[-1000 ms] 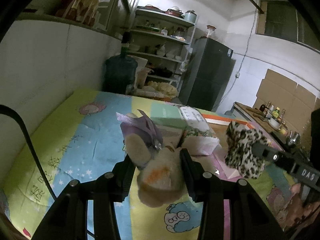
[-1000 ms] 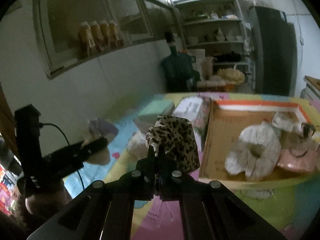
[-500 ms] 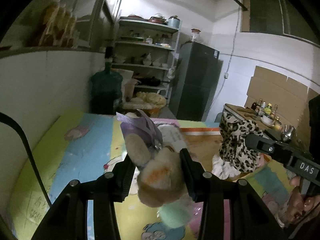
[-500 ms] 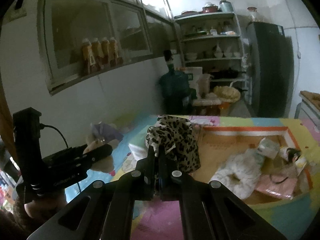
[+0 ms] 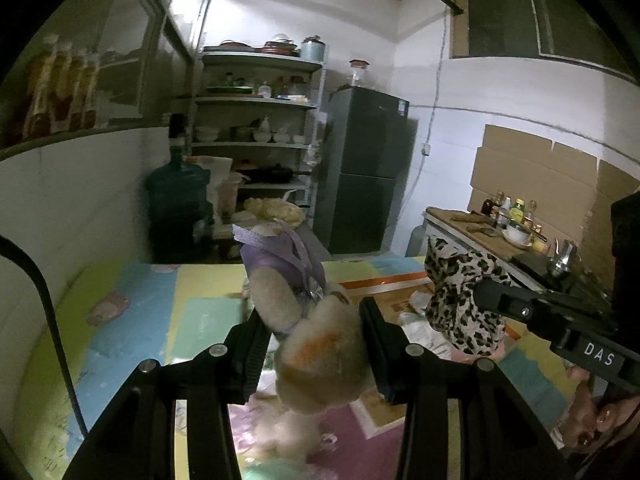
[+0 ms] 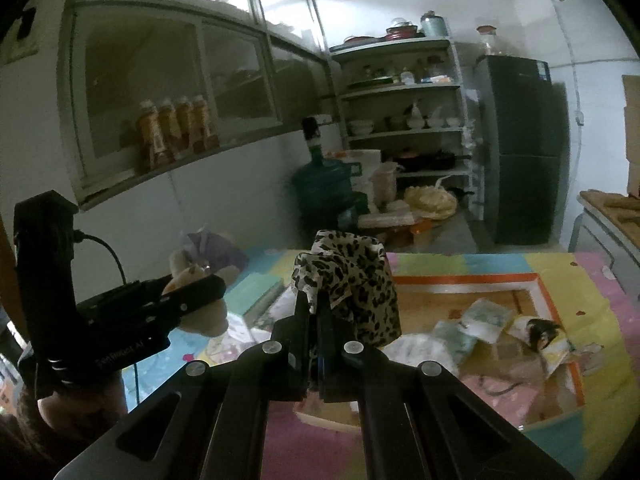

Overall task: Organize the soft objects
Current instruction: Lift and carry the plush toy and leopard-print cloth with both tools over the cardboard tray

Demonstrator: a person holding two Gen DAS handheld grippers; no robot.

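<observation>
Aloft over the mat, left gripper squeezes the plush toy round its squashy middle, right gripper pinches the limp leopard-print cloth by a fold; both likely light, forgiving.

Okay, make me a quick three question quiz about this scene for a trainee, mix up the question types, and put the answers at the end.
1. Multiple choice: what does the right gripper hold? A) a water jug B) the leopard-print cloth C) a bowl
2. True or false: the plush toy in the left gripper lies flat on the play mat.
3. Fill in: the shallow cardboard box with the orange rim already holds ____ items.

Key
1. B: the jaws are pinched shut on a fold of the cloth.
2. False: the toy is clamped between the jaws, off the mat.
3. Soft: pale fabric pieces lie inside.
</observation>
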